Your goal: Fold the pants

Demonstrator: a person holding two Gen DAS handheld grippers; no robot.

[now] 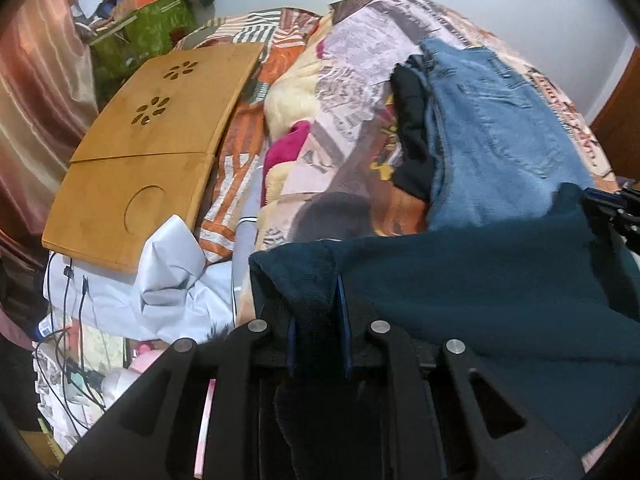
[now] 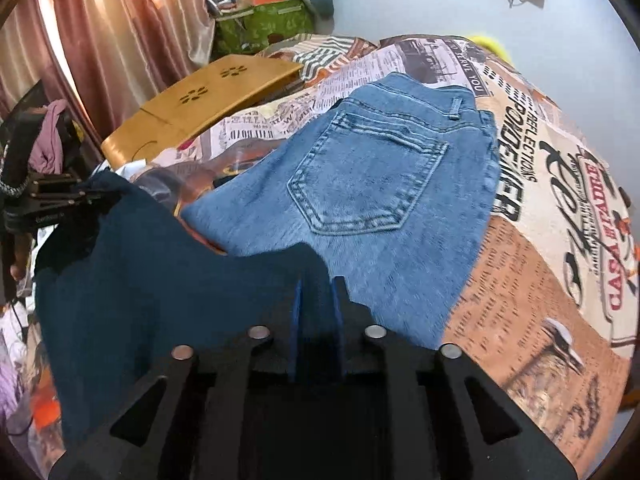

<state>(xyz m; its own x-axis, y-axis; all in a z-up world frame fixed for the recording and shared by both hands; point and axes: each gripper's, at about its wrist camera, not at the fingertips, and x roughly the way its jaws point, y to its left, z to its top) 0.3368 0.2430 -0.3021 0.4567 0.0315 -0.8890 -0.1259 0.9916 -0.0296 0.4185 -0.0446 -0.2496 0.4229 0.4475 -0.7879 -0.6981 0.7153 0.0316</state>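
Dark teal pants hang stretched between my two grippers above the bed. My left gripper is shut on one corner of the top edge, and the cloth drapes over its blue pads. At the other corner my right gripper is shut on the same teal pants. Each gripper shows in the other's view: the right gripper at the right edge, the left gripper at the left edge. Folded blue jeans lie on the bed just beyond the held pants.
A patterned bedspread covers the bed. A wooden lap tray lies at the left, with a pale blue cloth and cables below it. A black garment lies beside the jeans. Curtains and a green box stand behind.
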